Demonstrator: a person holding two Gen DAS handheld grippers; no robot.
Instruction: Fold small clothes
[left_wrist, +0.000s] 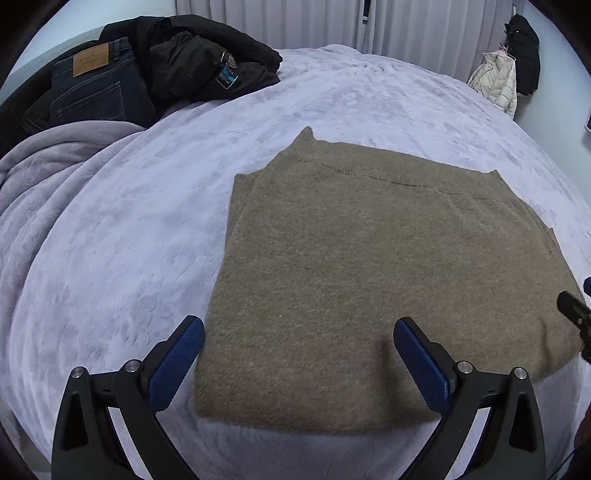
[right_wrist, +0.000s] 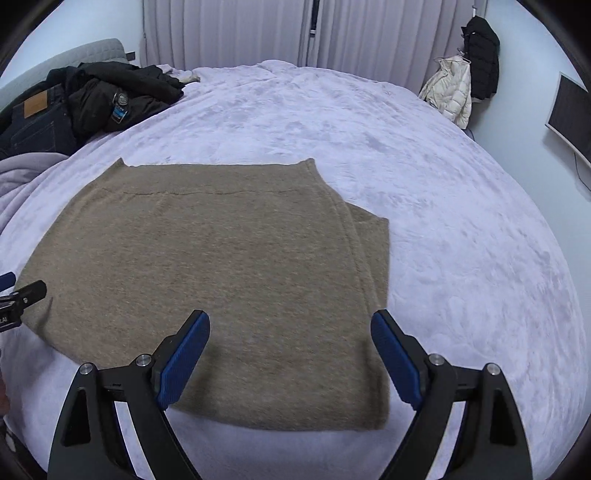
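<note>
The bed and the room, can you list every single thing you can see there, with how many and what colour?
Sweater: one, tan-brown knit, partly folded flat in the middle of the bed.
Blanket: one, pale lilac plush, covering the bed.
Jeans: one pair, dark blue with a tan patch, far left of the bed.
Black jacket: one, heaped beside the jeans.
Curtains: white, pleated, behind the bed.
White puffer jacket: one, hanging at the far right wall.
Black coat: one, hanging next to it.
Screen: one, dark, on the right wall.
Left gripper: black with blue pads, open, above the sweater's near edge.
Right gripper: same colours, open, above the sweater's near right part.
</note>
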